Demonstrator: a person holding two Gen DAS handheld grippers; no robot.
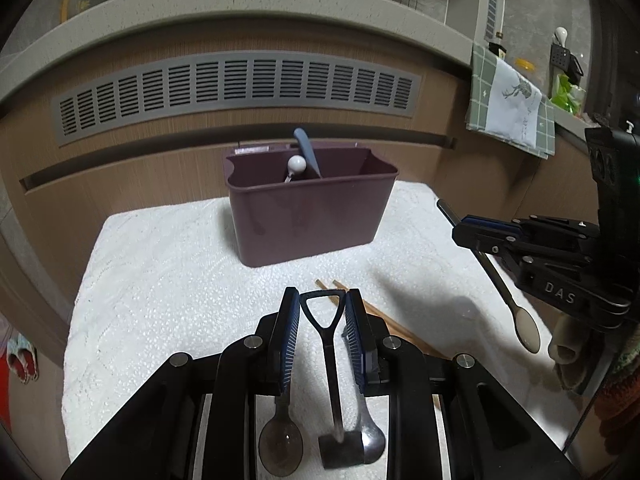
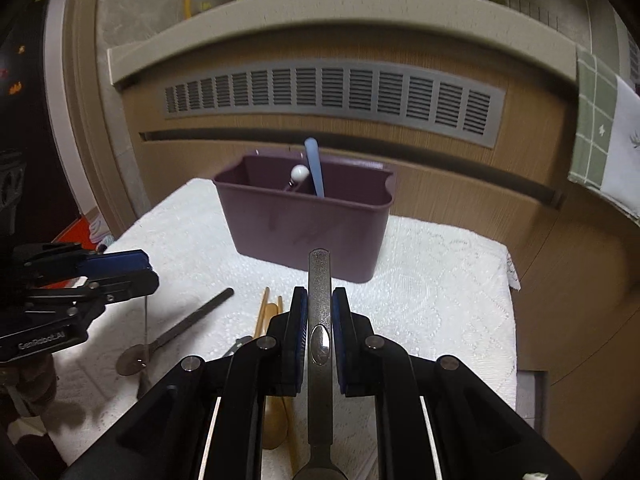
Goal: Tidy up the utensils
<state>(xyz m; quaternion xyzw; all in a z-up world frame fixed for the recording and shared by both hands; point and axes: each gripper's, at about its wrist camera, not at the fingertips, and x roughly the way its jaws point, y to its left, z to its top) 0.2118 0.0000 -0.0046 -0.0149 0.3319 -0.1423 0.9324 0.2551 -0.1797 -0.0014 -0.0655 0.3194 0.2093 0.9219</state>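
Note:
A purple utensil caddy (image 1: 310,216) stands on a white towel (image 1: 168,280); it also shows in the right wrist view (image 2: 306,224). Inside it are a blue handle (image 1: 306,151) and a white-knobbed utensil (image 1: 297,166). My left gripper (image 1: 322,300) is shut on a black shovel-shaped spoon (image 1: 330,356), held above the towel in front of the caddy. My right gripper (image 2: 319,300) is shut on a metal spoon handle (image 2: 319,320), which points at the caddy. In the left wrist view the right gripper (image 1: 476,236) holds that spoon (image 1: 526,330) with its bowl hanging down.
On the towel lie a metal spoon (image 1: 280,450), another spoon (image 1: 372,440), wooden chopsticks (image 1: 384,318) and a wooden spoon (image 2: 274,424). A long-handled utensil (image 2: 180,328) lies at left. A cabinet with a grey vent (image 1: 236,88) stands behind. A green cloth (image 1: 512,104) hangs at right.

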